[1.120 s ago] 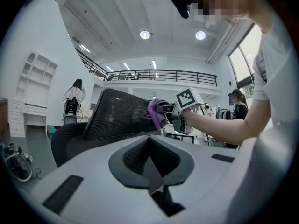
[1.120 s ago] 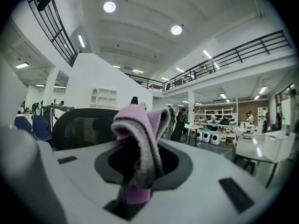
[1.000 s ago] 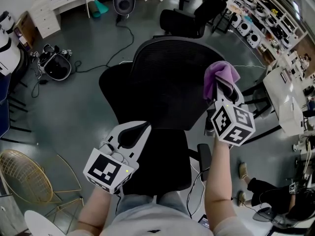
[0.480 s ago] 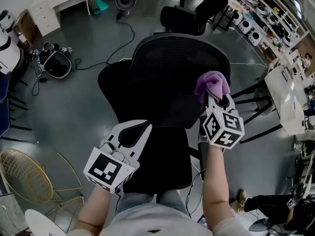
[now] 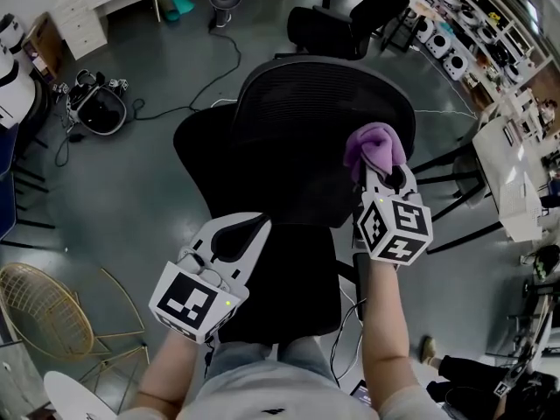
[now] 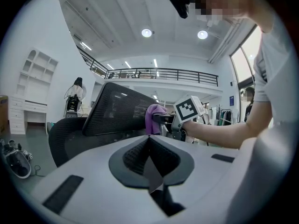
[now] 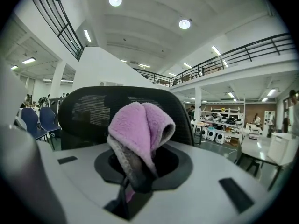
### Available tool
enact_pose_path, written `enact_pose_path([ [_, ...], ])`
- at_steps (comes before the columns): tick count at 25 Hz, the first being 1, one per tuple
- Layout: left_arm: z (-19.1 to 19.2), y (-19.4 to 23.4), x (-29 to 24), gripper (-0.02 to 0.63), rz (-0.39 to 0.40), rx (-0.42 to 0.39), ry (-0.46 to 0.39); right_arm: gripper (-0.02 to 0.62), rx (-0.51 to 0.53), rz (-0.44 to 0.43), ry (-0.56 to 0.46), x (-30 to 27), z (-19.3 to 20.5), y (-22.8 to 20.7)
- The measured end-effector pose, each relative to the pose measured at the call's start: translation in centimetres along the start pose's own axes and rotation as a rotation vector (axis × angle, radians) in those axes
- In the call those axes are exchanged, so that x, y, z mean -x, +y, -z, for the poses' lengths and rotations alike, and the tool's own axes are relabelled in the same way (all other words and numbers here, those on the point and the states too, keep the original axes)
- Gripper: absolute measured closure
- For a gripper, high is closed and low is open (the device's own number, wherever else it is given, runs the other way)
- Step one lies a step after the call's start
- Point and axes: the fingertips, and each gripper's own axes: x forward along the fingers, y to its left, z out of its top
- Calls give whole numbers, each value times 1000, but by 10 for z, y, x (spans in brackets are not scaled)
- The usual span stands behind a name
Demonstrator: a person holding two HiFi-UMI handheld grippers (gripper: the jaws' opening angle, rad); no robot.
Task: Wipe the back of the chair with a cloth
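A black mesh office chair stands in front of me, its curved back [image 5: 306, 121] seen from above and its seat [image 5: 289, 278] below. My right gripper [image 5: 378, 170] is shut on a folded purple cloth [image 5: 374, 147], which rests against the right part of the chair back. In the right gripper view the cloth [image 7: 140, 129] bulges out of the jaws, with the chair back [image 7: 88, 111] just behind it. My left gripper [image 5: 231, 238] is shut and empty, held low at the seat's left. The left gripper view shows the chair back [image 6: 117, 108] and the cloth [image 6: 154, 117] beyond the left gripper [image 6: 149, 141].
A second black chair [image 5: 328, 33] stands behind. A cable [image 5: 219, 68] runs across the grey floor, and a dark round device [image 5: 101, 112] lies at far left. A gold wire chair [image 5: 44, 313] is at lower left. A white desk [image 5: 507, 173] and shelves are at right.
My right gripper has moved left and slightly down with the cloth, from beside the chair's right edge onto its back. The left gripper has stayed put.
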Motion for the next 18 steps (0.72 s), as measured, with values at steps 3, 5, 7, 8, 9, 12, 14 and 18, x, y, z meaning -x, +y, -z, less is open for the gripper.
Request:
enact_pose_path([
  [3,1,2,1,594,-3,2,-2,497,28,-35,0,-6,-3,17],
  [5,0,4,3,593,-8,5,-1,497,42,-56,-1,-10,-6,29],
  [7,-1,7,5,594,-17,7,2,497,46,-77,-4,-14,-9,40],
  [8,-1,9,6,593,-24,5,3,497,46,-87,-6,-16,-10,45],
  [9,-1,11,8,594,-31,2,1,497,46,-99,-9,-17,-11,51],
  [12,1,15,14,594,-48,-2,-4,497,54,-133,-17,-20,-12,72],
  [14,2,17,17,594,-59,0,3,497,61,-157,-22,-20,-13,85],
  [18,4,24,23,594,-99,-5,-2,497,68,-207,-33,-23,-17,112],
])
